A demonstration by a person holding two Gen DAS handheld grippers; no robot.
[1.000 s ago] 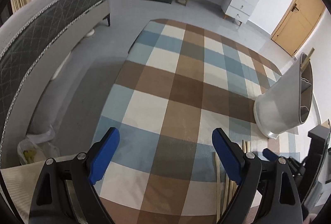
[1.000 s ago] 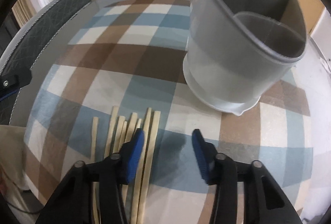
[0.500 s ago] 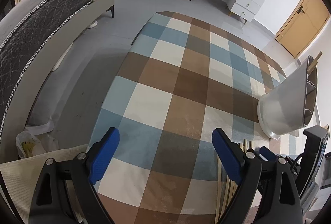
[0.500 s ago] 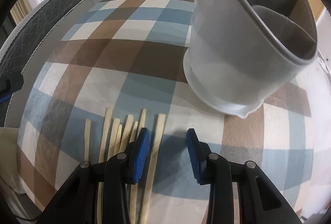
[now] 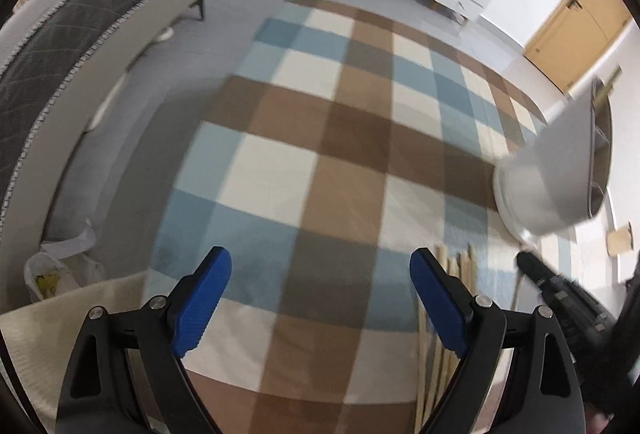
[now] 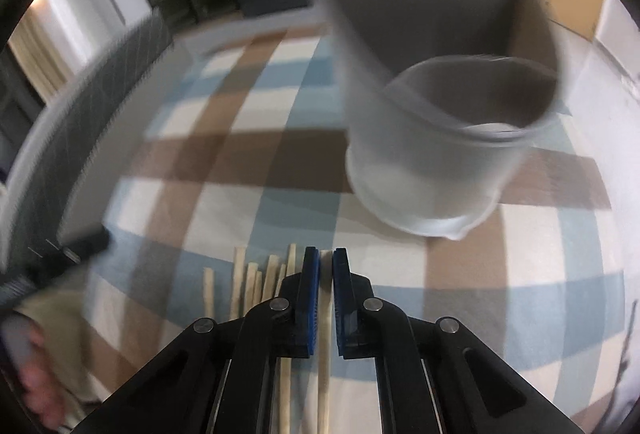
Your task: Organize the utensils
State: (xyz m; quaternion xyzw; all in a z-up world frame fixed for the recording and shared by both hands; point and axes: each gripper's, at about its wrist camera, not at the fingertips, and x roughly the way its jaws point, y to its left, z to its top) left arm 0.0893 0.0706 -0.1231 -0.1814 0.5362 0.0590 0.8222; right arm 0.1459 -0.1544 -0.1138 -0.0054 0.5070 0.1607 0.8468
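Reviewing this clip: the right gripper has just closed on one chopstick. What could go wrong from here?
1. The right gripper has just closed on the chopstick near its far end, so the long free length may swing or slip when lifted.
2. The other chopsticks lie close beside the left pad and might get dragged.
3. The holder has divided compartments; the chopstick could catch the rim or partition.

Pale wooden chopsticks (image 6: pixel 256 290) lie side by side near an upright grey divided holder (image 6: pixel 436 153).
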